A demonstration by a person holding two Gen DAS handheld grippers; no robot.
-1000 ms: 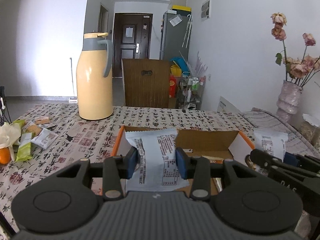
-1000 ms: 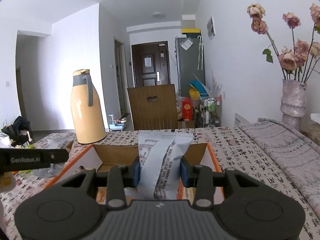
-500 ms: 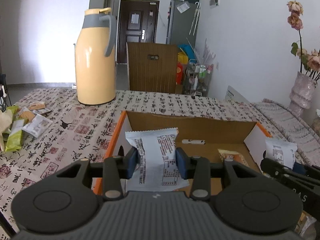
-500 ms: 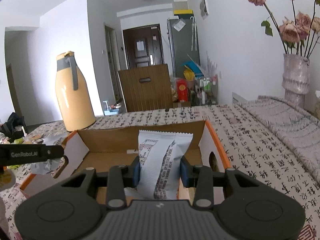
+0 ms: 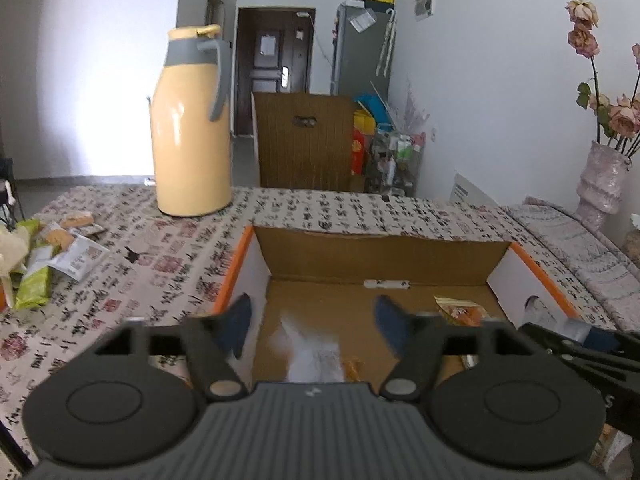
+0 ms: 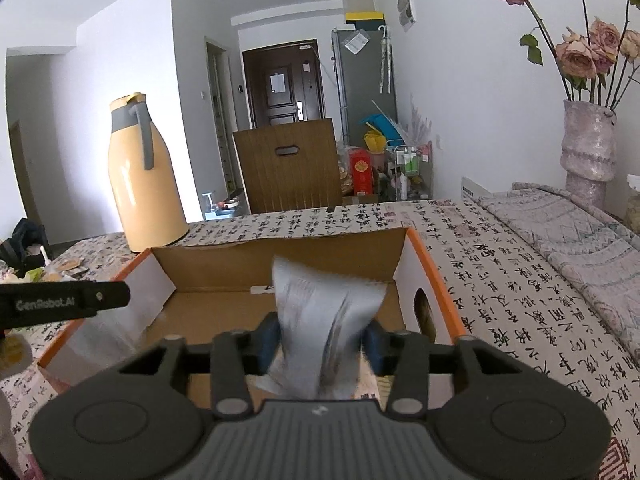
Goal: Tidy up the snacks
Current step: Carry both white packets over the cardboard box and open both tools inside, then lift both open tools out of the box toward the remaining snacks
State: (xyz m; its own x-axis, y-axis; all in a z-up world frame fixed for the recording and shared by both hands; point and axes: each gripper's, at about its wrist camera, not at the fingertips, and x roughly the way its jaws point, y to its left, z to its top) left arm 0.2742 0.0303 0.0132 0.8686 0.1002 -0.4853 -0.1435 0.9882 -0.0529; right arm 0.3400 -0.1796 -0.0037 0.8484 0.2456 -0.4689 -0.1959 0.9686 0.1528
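Now L gripper (image 5: pixel 314 330) jaws are opening, spread wide w/ a blurred white packet (image 5: pixel 314 354) between but clear of the pads, low inside the box (image 5: pixel 384 258). R gripper (image 6: pixel 322 340) jaws are opening too, its upright white packet (image 6: pixel 326 320) between the blue pads, contact hard to tell, over the box's right end. Farther off, loose snacks (image 5: pixel 64 246) lie at desk (image 5: pixel 320 210) left edge, w/ a yellow flask (image 5: pixel 192 128) behind.

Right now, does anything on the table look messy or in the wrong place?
Yes. A few snack packets lie loose at the table's left edge, outside the cardboard box where the others go. Nothing looks spilled or broken.
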